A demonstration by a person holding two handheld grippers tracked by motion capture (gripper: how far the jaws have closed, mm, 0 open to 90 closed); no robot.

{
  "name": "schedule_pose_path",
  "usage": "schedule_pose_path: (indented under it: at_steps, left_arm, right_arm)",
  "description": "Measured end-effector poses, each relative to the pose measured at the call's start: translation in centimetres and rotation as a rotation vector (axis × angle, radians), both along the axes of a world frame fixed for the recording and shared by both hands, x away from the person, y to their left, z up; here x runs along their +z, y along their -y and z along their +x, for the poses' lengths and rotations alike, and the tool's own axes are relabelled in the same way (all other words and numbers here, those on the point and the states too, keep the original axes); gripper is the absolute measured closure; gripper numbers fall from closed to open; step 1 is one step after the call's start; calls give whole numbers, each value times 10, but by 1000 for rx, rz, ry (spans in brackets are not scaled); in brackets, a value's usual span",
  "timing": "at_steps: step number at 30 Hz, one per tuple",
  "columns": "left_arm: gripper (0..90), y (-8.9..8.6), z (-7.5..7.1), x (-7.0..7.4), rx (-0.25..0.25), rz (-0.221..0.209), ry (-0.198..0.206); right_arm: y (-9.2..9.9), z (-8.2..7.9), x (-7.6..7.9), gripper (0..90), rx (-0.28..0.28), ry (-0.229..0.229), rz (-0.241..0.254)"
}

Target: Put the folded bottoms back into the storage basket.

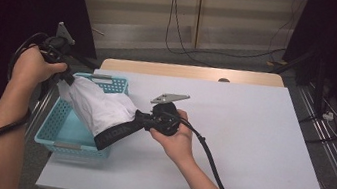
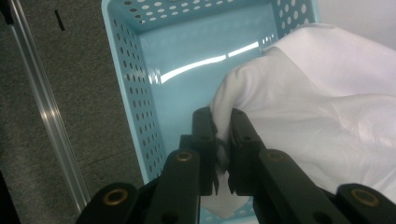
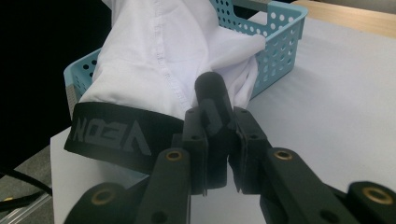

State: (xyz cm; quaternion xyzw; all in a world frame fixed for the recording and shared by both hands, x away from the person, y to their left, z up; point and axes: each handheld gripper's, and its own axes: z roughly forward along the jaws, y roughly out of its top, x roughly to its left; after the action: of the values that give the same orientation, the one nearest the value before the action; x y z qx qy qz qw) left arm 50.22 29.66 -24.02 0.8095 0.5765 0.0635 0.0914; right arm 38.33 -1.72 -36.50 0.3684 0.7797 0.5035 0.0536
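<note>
While the white table [image 1: 258, 153] lies mostly bare, the light-blue perforated basket [image 1: 57, 131] sits at its left edge, partly overhanging the floor side. Stretched above the basket hangs a white garment [image 1: 96, 106] with a black waistband [image 1: 117, 135], held taut between both grippers and sagging slightly toward the basket's interior. The left gripper [image 2: 223, 140] has its jaws pinched nearly together on a bunched fold at the white end, over the basket's far-left rim. The right gripper [image 3: 219, 140] is clamped narrowly on the waistband end, just above the table beside the basket. Judging from this, the main risk is the thin cloth slipping from the left pinch, since only a small fold is caught; the garment would then swing down, drape over the rim, or tug the light basket off the table edge.
</note>
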Motion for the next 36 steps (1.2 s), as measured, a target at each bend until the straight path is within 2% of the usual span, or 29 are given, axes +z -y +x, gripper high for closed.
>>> schedule_pose_path:
  at_steps: [7,13,20,23,26,36]
  left_arm:
    - [835,1,3,-3,-8,-1,7]
    - [836,0,5,-4,10,1,15]
    - [836,-3,2,6,11,10,4]
    - [837,-4,1,10,8,29,-7]
    - [838,-6,1,11,13,35,-2]
    - [837,-8,8,2,22,34,-1]
  right_arm:
    - [-1,2,-2,778,-1,-2,-3]
    - [-2,1,2,779,-2,3,-1]
    - [-5,0,7,779,7,11,8]
    - [-8,-1,9,779,13,8,13]
    - [-12,-1,10,779,14,7,17]
    - [-19,-1,5,779,22,0,10]
